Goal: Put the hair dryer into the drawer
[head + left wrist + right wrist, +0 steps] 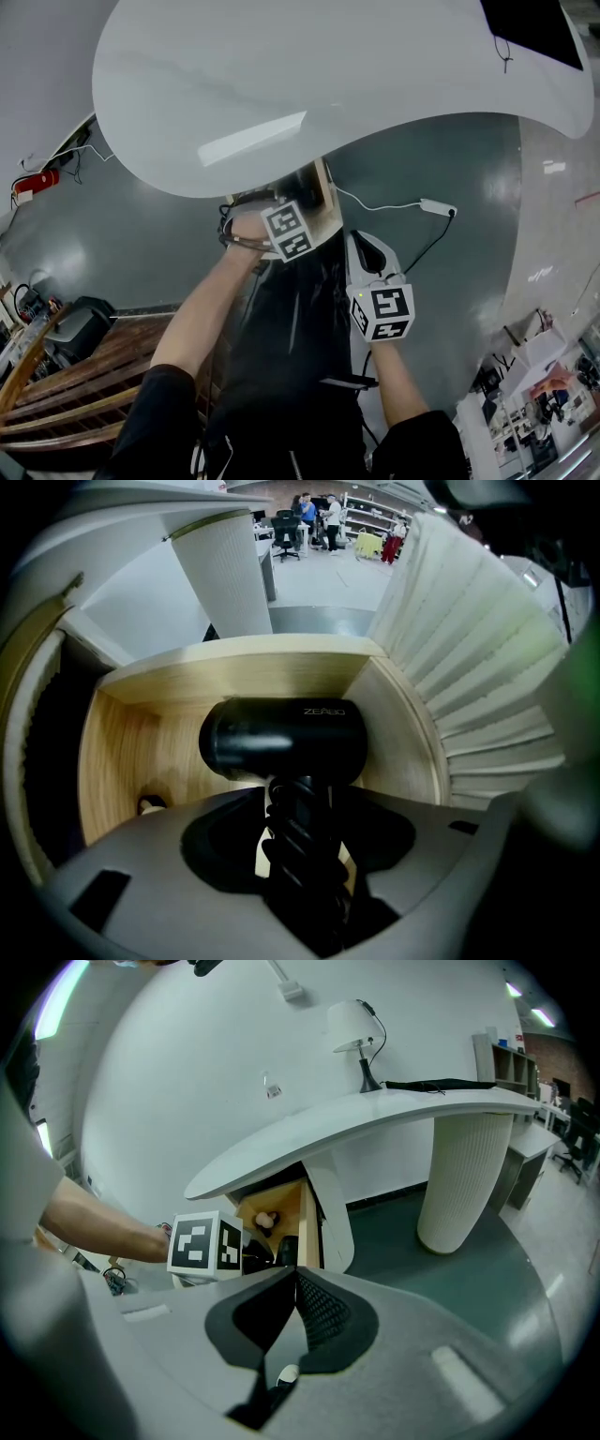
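Lying inside the open drawer [122, 752], the hair dryer [281, 738] shows best in the left gripper view: a short, stubby barrel of matte black plastic set crosswise, with a soft gleam along its top and a short line of pale lettering near its right end. Its handle runs from the barrel toward the camera, wrapped in tight coils of its own black cord. The drawer is pale wood with visible grain on its curved inner walls, and a small pale thing [150, 805] sits in its left corner, too small to identify. The left gripper [298, 803] points down into the drawer with its jaws spread wide; the wrapped handle stands between them, but slivers of wood show on both sides of it, so the pads are released and not pressing. The right gripper [296, 1279] hangs back from the drawer, clenched and empty, its ribbed pads meeting along a line. From its view the drawer juts out beneath the curved white desk top [375, 1115], and the marker cube [202, 1243] of the left gripper sits just beside the drawer's opening.
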Demonstrator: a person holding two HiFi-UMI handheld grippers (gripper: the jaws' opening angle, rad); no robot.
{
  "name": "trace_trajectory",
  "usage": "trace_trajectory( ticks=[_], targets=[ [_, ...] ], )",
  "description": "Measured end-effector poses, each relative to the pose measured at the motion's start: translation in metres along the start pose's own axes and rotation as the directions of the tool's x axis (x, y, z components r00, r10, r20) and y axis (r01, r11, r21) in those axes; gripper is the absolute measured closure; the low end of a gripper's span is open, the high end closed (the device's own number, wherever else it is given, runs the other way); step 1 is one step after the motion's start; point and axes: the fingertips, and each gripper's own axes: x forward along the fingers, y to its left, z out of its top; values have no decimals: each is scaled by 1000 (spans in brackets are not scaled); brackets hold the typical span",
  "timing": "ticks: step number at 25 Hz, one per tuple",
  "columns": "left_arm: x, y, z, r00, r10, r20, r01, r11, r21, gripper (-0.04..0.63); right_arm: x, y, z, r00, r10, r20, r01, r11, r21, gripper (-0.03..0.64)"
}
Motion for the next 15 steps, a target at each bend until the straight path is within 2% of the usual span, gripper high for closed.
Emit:
trace_trajectory(
  ticks=[3, 5, 9, 15],
  targets=[
    [-9, -1, 2, 999, -39, 20, 40, 999, -33, 383, 0, 0, -1, 1000, 3, 0, -3, 1000, -4, 614],
    [-15, -1, -1, 998, -57, 23, 57, 998, -26, 382, 0, 1, 0, 1000, 5, 0, -5, 1000, -5, 614],
    [-16, 0, -12, 999, -53, -5, 53, 999, 0, 380, 3, 4, 0, 1000, 14, -1, -14, 1000, -8, 614],
    [-17, 2, -10, 999, -41, 22, 42, 999, -7, 382, 2, 8, 3, 1000, 21, 5, -21, 1000, -11, 614]
  ],
)
